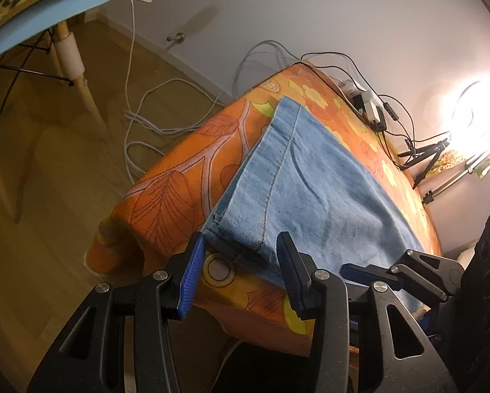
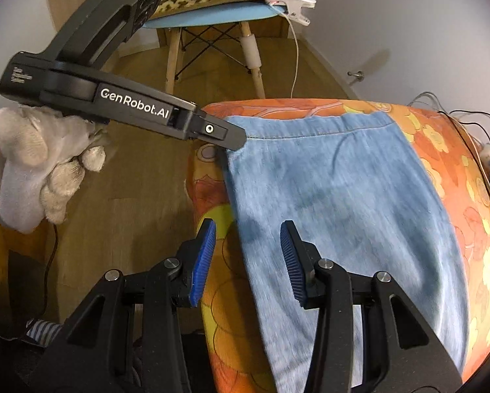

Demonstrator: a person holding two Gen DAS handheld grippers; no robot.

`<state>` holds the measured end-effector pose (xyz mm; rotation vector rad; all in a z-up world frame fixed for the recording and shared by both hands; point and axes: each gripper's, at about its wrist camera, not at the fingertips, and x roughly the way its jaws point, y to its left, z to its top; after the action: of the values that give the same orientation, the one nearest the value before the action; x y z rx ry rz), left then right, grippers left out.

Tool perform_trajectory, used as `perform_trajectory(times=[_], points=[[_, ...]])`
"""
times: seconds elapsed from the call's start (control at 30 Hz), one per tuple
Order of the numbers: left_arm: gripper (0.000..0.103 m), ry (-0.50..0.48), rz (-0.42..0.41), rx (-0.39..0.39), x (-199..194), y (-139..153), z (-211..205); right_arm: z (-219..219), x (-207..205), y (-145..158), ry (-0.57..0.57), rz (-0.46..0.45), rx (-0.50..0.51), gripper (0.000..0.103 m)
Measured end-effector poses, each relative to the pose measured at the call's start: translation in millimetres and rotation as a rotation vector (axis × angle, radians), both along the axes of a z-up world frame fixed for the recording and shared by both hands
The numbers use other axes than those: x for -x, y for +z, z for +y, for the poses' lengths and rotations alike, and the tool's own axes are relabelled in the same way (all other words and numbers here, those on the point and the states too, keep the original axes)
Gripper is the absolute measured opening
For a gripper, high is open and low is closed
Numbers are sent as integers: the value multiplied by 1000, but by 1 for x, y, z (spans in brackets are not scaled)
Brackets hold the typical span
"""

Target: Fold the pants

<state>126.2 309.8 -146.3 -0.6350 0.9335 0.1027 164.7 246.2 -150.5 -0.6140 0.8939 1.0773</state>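
Observation:
Light blue denim pants lie flat on a table under an orange flowered cloth. My left gripper is open, its blue pads either side of the near hem corner without pressing it. In the right wrist view a gloved hand holds that left gripper with its tip at the pants' corner. My right gripper stands open over the left edge of the pants, one pad over denim and the other over the cloth. The right gripper also shows low on the right in the left wrist view.
A blue chair with a leopard cushion and a white clip stands beyond the table on the wooden floor. White cables trail there. A power strip, black wires and a bright ring lamp sit at the table's far side by the wall.

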Motion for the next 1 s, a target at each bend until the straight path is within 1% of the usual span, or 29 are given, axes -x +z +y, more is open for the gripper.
perform_trajectory(times=[0.23,0.3,0.33,0.37,0.53,0.57,0.6,0.63,0.67,0.8,0.83,0.87,1.0], points=[[44,18,-1,14,-1,1,8,13,6,-10,31,-12,24,43],[44,23,-2,20,0,2,9,19,10,-13,45,-45,47,43],[44,25,-2,24,1,2,10,23,11,-15,48,-76,64,43],[44,25,-1,25,1,1,10,25,12,-16,49,-84,67,43],[44,34,-1,36,1,1,13,29,4,-15,34,-50,59,42],[44,38,-3,44,2,1,14,28,3,-15,33,-39,55,37],[44,42,-5,49,1,1,15,28,2,-15,34,-34,52,26],[44,45,-6,54,1,2,16,28,-1,-15,27,-32,51,18],[44,48,-8,60,1,2,16,27,-3,-15,11,-46,55,15],[44,49,-13,88,0,1,14,23,-11,-13,-16,21,27,13],[47,50,-11,97,0,0,14,22,-13,-13,-28,38,16,12],[52,52,-7,106,-1,-1,13,21,-16,-13,-39,54,4,11],[53,69,13,113,-3,-4,13,12,-26,-11,-90,121,-49,9]])
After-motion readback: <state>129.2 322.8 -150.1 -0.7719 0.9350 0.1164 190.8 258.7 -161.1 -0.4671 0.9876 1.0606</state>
